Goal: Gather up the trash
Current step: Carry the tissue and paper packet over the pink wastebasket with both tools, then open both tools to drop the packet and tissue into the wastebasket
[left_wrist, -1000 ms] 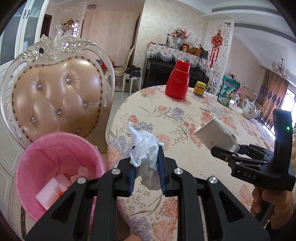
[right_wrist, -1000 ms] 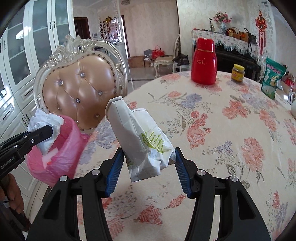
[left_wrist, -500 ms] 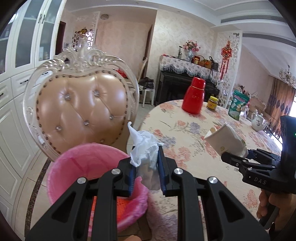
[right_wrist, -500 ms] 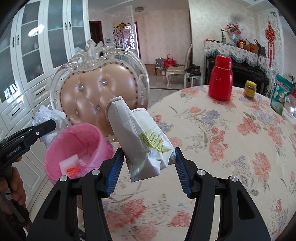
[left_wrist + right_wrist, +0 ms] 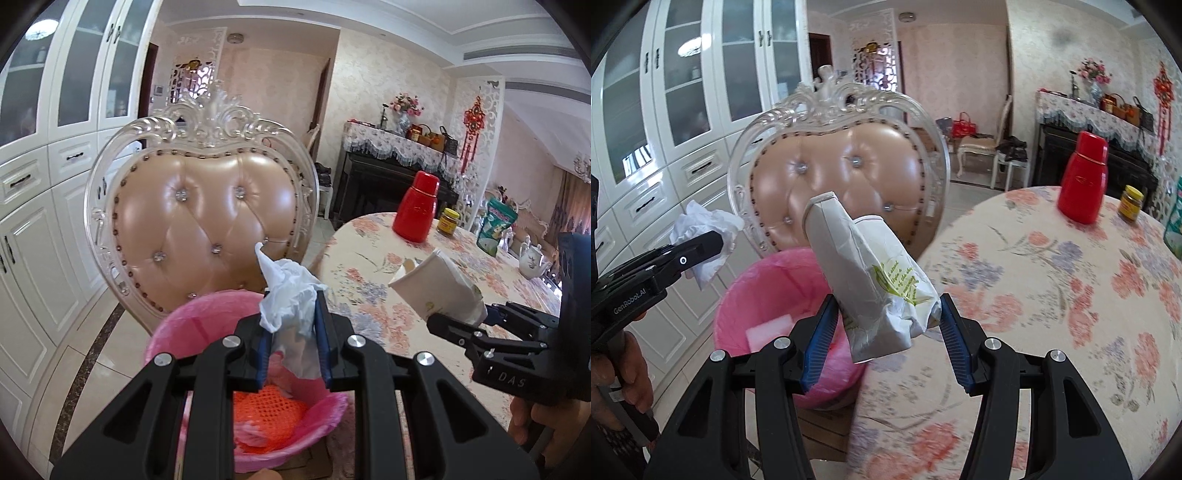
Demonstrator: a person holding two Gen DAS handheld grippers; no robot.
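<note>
My left gripper [image 5: 292, 339] is shut on a crumpled white tissue [image 5: 288, 295] and holds it over the pink-lined trash bin [image 5: 184, 325]. The tissue also shows in the right wrist view [image 5: 705, 236], left of the bin [image 5: 764, 280]. My right gripper [image 5: 886, 332] is shut on a crumpled white paper bag [image 5: 871, 273] with green print, at the bin's right rim beside the table edge. The bag shows in the left wrist view [image 5: 436, 288] too. The bin holds orange mesh [image 5: 269, 410] and white scraps.
A tufted peach chair [image 5: 207, 221] stands behind the bin. The round floral table [image 5: 1071, 295] carries a red thermos [image 5: 1082, 181], a yellow jar [image 5: 1130, 199], a green bag [image 5: 496, 225] and a teapot [image 5: 532, 254]. White cabinets [image 5: 44, 184] line the left wall.
Both grippers swung left off the table toward the bin, each still holding its trash. The tissue went from above the table to over the bin; the bag reached the bin's rim.
</note>
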